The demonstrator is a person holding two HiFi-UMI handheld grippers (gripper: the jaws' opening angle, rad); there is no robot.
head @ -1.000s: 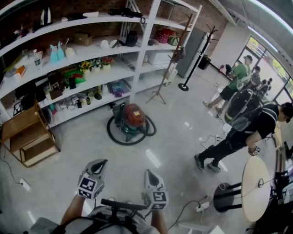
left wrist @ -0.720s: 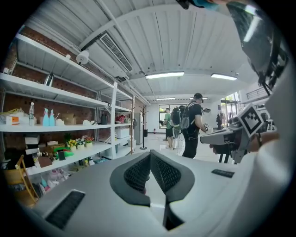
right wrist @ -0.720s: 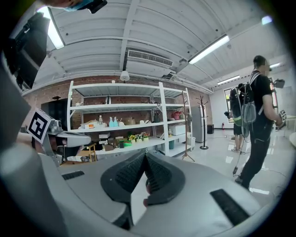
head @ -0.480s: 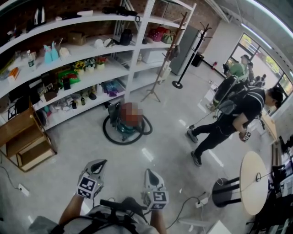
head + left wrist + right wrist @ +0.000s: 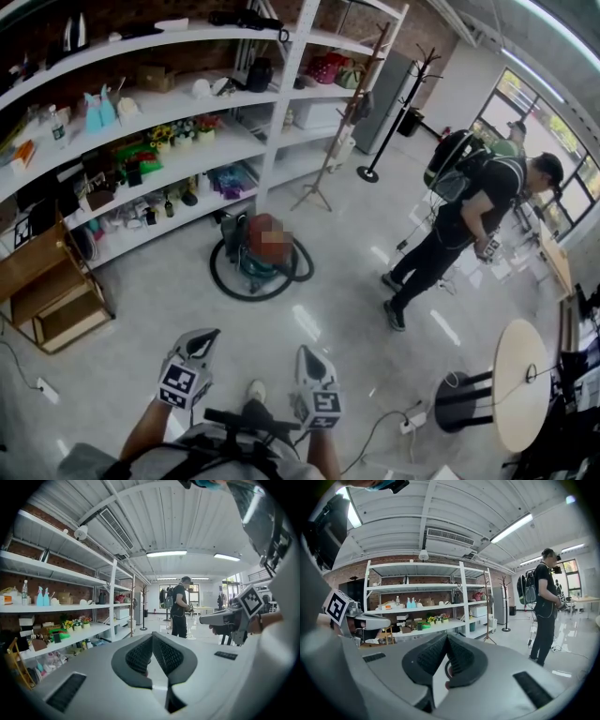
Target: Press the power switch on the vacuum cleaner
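Note:
The vacuum cleaner (image 5: 255,255), red and teal with a black hose coiled round it, stands on the floor in front of the shelves; a mosaic patch covers part of its top. Both grippers are held low near my body, far short of it. My left gripper (image 5: 207,334) is shut and holds nothing; its ribbed pads (image 5: 140,654) meet at the tip. My right gripper (image 5: 306,354) is also shut and empty, its pads (image 5: 458,656) pressed together. Neither gripper view shows the vacuum cleaner clearly.
A person in black with a backpack (image 5: 452,223) stands to the right of the vacuum. White shelves (image 5: 187,141) run along the brick wall, with a wooden step unit (image 5: 52,286) at the left. A round table (image 5: 521,384), a stool and floor cables (image 5: 410,427) are at the right.
The person in black has walked closer to the shelves and the vacuum. My view has shifted slightly. Both grippers stay where they were, shut.

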